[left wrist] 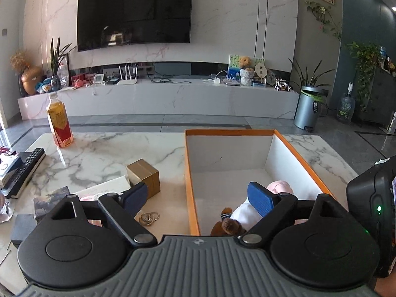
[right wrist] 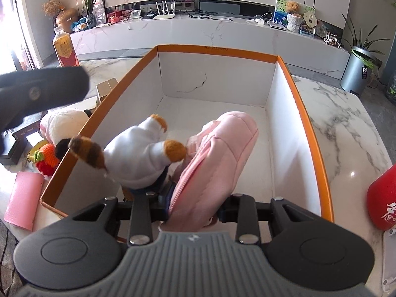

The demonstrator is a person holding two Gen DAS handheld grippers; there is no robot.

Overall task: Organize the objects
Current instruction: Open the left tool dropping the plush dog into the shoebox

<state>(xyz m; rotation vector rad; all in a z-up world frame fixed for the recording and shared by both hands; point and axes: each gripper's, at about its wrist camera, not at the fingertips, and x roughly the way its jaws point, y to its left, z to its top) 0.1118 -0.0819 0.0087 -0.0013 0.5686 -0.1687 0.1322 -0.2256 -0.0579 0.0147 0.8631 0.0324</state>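
From the left wrist we see our left gripper (left wrist: 198, 199) spread wide and holding nothing, straddling the orange rim of the open box (left wrist: 189, 173). The plush toy (left wrist: 229, 224) lies inside the box, just below the right pad. On the marble table (left wrist: 99, 153) sit a gold box (left wrist: 143, 175), a key ring (left wrist: 148, 217), a remote (left wrist: 23, 170) and a drink bottle (left wrist: 58, 121); a television (left wrist: 135, 13) hangs beyond.

From the right wrist, our right gripper (right wrist: 194, 208) is clamped on a pink pouch (right wrist: 217, 160) inside the box (right wrist: 309, 128), the plush toy (right wrist: 133, 156) touching its left side. Only here appear a crocheted carrot (right wrist: 47, 152), a pink wallet (right wrist: 22, 199) and a red object (right wrist: 382, 203).
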